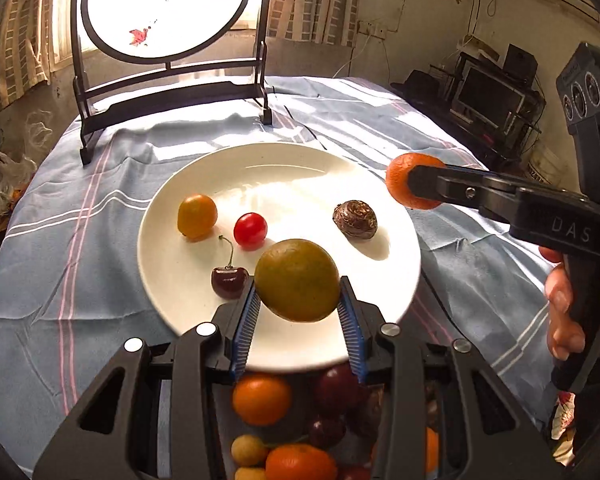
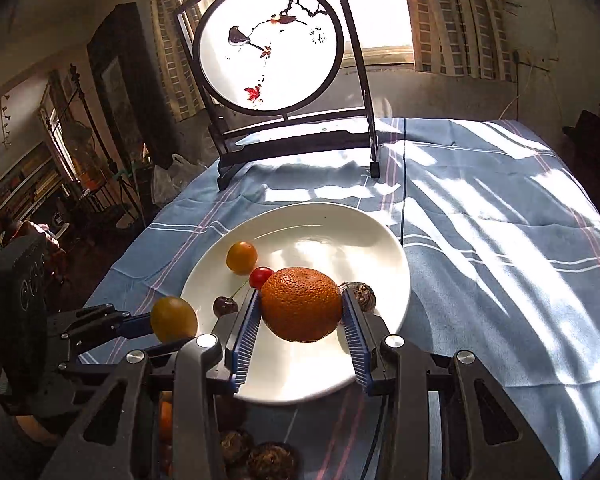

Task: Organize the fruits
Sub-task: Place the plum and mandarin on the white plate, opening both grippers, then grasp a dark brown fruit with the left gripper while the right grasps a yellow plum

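A white plate (image 1: 172,280) sits on the blue cloth and holds a small yellow-orange fruit (image 1: 197,216), a red cherry tomato (image 1: 250,231), a dark cherry (image 1: 229,281) and a brown chestnut-like fruit (image 1: 355,219). My left gripper (image 1: 299,304) is shut on a green-yellow citrus (image 1: 297,280) above the plate's near edge. My right gripper (image 2: 302,318) is shut on an orange mandarin (image 2: 301,304) above the plate (image 2: 320,376); it also shows in the left wrist view (image 1: 408,186) at the plate's right rim.
A round painted screen on a dark stand (image 1: 168,80) stands at the back of the table. Below my left gripper lies a pile of loose fruit (image 1: 300,420). Brown fruits (image 2: 260,456) lie under my right gripper. The cloth-covered table (image 2: 500,260) extends to the right.
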The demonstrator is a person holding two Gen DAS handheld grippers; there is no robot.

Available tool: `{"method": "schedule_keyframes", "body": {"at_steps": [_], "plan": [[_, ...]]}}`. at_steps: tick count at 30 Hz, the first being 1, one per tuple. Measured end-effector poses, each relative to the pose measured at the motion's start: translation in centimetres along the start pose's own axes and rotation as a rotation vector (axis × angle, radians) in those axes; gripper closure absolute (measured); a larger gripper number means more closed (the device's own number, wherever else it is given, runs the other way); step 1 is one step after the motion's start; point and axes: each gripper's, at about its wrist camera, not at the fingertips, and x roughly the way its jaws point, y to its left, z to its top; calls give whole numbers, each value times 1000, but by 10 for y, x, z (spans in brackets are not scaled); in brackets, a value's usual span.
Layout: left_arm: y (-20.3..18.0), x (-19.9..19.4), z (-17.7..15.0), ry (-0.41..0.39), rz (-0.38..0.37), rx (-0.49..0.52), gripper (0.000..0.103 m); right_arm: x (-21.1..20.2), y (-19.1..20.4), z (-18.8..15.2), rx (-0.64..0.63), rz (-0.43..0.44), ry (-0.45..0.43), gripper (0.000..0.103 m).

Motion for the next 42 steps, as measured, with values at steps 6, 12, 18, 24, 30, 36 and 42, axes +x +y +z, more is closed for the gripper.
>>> {"method": "schedule_keyframes", "body": {"at_steps": [6, 12, 18, 24, 30, 36, 42], "plan": [[8, 48, 20, 91, 17, -28, 64, 45, 1, 13, -17, -19, 39, 59], [22, -9, 10, -31, 42, -37, 41, 3, 8, -5, -46, -19, -20, 59], [35, -73, -54, -51, 89, 17, 32, -47, 18, -66, -77, -32, -25, 58], [56, -98, -130, 8, 125, 1, 32, -80, 25, -131, -58, 9, -35, 58], [70, -89, -154, 56, 155, -4, 52, -88, 25, -159, -18, 29, -10, 58], [71, -65, -145, 66, 160, 4, 58, -93, 27, -165, -26, 19, -1, 58], [70, -65, -147, 41, 153, -7, 66, -83, 45, -171, -95, 64, 47, 58]]}}
